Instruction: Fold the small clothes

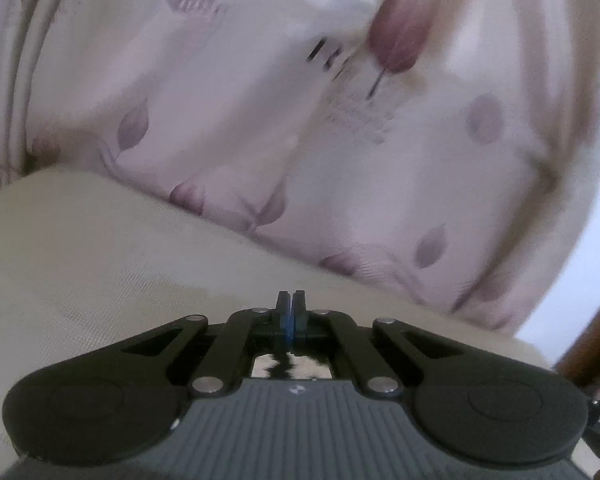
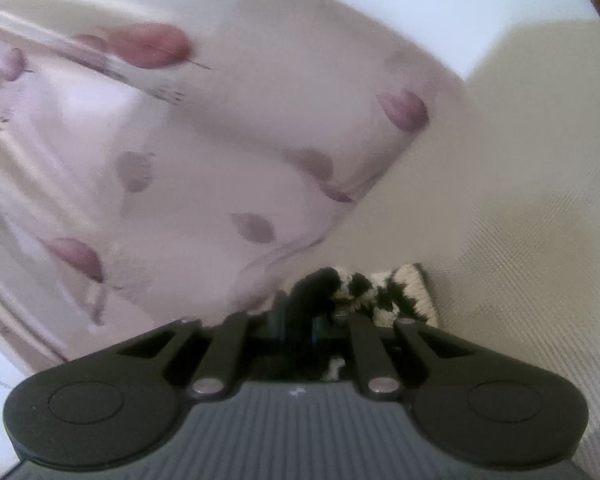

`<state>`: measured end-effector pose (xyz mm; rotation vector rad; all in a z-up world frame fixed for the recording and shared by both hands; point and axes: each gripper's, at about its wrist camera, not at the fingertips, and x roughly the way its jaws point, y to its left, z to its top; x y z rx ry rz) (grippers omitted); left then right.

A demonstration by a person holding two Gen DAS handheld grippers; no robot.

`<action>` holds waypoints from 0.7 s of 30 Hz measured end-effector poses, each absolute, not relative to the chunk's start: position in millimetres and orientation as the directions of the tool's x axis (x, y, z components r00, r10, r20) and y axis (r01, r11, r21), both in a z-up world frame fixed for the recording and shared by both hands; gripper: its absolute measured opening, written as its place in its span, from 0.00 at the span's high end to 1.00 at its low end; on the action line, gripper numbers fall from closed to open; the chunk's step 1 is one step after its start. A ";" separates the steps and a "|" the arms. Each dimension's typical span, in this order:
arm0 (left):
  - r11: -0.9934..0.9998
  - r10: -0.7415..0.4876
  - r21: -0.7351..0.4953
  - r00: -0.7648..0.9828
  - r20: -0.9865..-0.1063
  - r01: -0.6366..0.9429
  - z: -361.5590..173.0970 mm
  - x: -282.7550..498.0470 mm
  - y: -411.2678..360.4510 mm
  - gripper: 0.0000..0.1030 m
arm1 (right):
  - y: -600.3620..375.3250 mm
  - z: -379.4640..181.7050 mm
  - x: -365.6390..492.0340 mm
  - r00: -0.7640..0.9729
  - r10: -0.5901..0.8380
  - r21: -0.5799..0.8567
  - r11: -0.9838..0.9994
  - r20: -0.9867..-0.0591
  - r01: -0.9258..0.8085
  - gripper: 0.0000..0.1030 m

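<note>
Both grippers clamping fuzzy black-and-white knitwear on a woven cream bed.
Right gripper (image 2: pixel 300 312) is pinching the knit garment (image 2: pixel 396 292); left gripper (image 1: pixel 290 312) is pressing shut, reflecting it; floral pillow (image 1: pixel 300 140) is lying behind.

Left gripper (image 1: pixel 291 300): jaws fully together, blue pads touching, nothing visible between tips, pointing slightly downward. Right gripper (image 2: pixel 300 304): jaws almost together, clamped on black-and-white knitted garment (image 2: pixel 384 294), fabric bunched at tips; also tilted slightly downward. Both views blurred.
</note>
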<state>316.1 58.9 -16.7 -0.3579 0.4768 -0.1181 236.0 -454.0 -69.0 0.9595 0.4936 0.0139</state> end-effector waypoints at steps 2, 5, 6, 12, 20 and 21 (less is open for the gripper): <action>0.928 -0.223 -0.370 0.866 -0.447 0.048 -25.4 325.6 59.7 1.00 | -458.0 -80.9 245.1 0.878 0.218 0.779 0.582 -0.426 0.234 0.89; 0.935 -0.283 -0.333 0.824 -0.491 0.123 -29.9 322.3 57.4 1.00 | -459.0 -92.5 246.3 0.872 0.242 0.794 0.562 -0.426 0.232 0.89; 0.940 -0.301 -0.301 0.808 -0.506 0.161 -30.7 319.9 54.0 0.95 | -457.9 -92.8 244.7 0.873 0.246 0.792 0.569 -0.421 0.221 0.89; 0.938 -0.345 -0.192 0.729 -0.592 0.288 -41.3 319.4 34.6 0.22 | -458.0 -90.5 233.2 0.873 0.277 0.800 0.571 -0.401 0.187 0.89; 0.937 -0.276 -0.031 0.681 -0.678 0.348 -65.5 329.8 2.6 0.93 | -460.6 -87.3 230.6 0.859 0.286 0.789 0.582 -0.424 0.196 0.89; 0.940 -0.266 -0.013 0.712 -0.650 0.340 -61.9 322.3 3.6 0.94 | -460.7 -86.7 230.1 0.860 0.287 0.789 0.583 -0.423 0.193 0.89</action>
